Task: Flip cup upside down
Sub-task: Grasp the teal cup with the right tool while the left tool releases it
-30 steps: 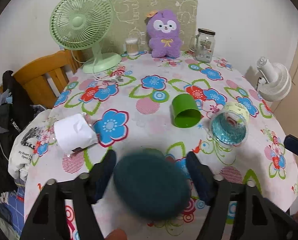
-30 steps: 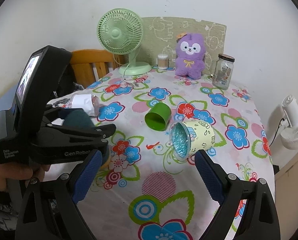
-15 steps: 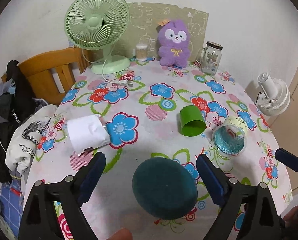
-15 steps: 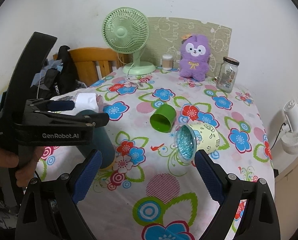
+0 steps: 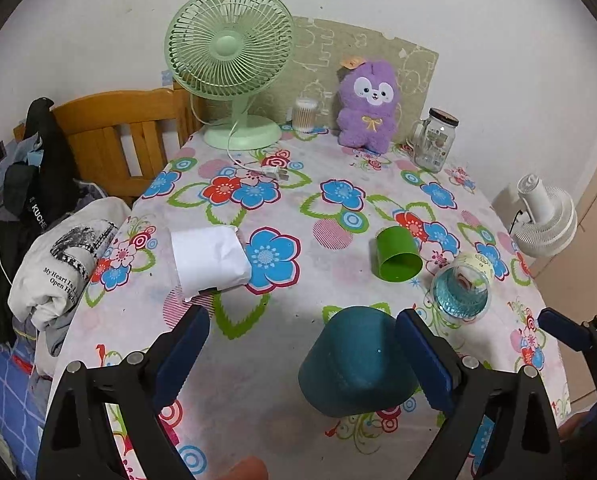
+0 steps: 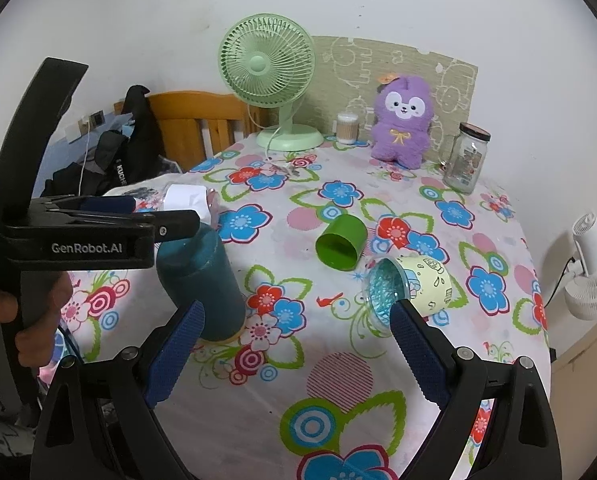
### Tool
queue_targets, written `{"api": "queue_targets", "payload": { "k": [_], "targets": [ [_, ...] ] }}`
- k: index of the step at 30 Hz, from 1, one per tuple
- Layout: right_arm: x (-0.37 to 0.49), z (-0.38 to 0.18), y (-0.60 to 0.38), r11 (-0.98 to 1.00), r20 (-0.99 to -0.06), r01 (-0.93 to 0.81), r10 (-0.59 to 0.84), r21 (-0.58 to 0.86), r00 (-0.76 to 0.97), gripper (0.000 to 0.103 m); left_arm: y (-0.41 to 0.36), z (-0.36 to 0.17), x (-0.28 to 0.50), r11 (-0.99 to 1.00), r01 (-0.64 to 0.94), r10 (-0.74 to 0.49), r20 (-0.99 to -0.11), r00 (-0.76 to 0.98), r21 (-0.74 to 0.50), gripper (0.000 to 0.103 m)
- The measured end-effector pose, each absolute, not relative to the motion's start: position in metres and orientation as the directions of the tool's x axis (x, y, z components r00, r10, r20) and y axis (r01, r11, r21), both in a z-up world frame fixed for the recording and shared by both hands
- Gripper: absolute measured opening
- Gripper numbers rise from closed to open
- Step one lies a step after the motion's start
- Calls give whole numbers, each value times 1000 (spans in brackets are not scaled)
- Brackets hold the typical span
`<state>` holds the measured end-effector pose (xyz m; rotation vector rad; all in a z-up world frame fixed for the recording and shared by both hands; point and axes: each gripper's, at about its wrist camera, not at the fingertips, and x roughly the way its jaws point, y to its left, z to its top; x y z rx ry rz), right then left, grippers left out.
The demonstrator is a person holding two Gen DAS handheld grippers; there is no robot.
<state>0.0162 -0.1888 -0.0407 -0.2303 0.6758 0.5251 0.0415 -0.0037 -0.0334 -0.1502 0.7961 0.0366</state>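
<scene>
Teal cup point(image 6: 200, 284) inverted on floral tablecloth point(image 6: 338, 364), both grippers released, green fan point(image 6: 267, 65) behind.

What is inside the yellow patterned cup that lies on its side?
The yellow patterned cup shows a blue, glittery lining through its open mouth. No loose object is visible inside; its deepest part is not clearly seen.

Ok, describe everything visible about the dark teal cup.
The dark teal cup is a plain, matte, tapered tumbler, seemingly plastic. It stands mouth down on the flowered tablecloth, its flat base up and narrower than the rim. It sits between the open fingers of the left gripper; contact with them cannot be judged. The right gripper is nearby.
</scene>
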Motion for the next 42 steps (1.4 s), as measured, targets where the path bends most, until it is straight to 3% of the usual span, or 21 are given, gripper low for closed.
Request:
{"api": "queue_targets", "payload": {
  "k": [18,19,20,22,26,29,31,37,42],
  "targets": [
    [42,-67,-118,724,-670,-681,560,111,487,95,60,-49,-10,952,-195,-31,-713,701,-234,97],
    [44,-70,-113,715,-671,-690,569,117,476,91,65,-51,-13,950,-210,-22,-716,698,-233,97],
    [47,-73,-108,713,-681,-691,565,118,466,78,68,-54,-16,947,-218,-20,-719,695,-237,97],
    [57,-77,-102,717,-713,-683,549,136,435,64,74,-58,-20,941,-231,-20,-723,691,-247,97],
    [87,-73,-114,726,-718,-623,596,291,360,63,80,-65,-26,936,-240,-27,-732,681,-258,97],
    [112,-72,-132,646,-689,-548,706,531,164,63,83,-68,-27,932,-241,-40,-735,677,-272,97],
    [120,-68,-141,595,-657,-517,750,615,82,62,85,-69,-29,930,-237,-50,-734,677,-282,97],
    [137,-90,-136,615,-710,-458,702,642,-54,63,87,-70,-31,926,-233,-62,-729,682,-296,97],
    [159,-111,-137,675,-727,-394,686,624,26,72,82,-73,-28,925,-227,-79,-738,670,-306,97]
  ]
}}
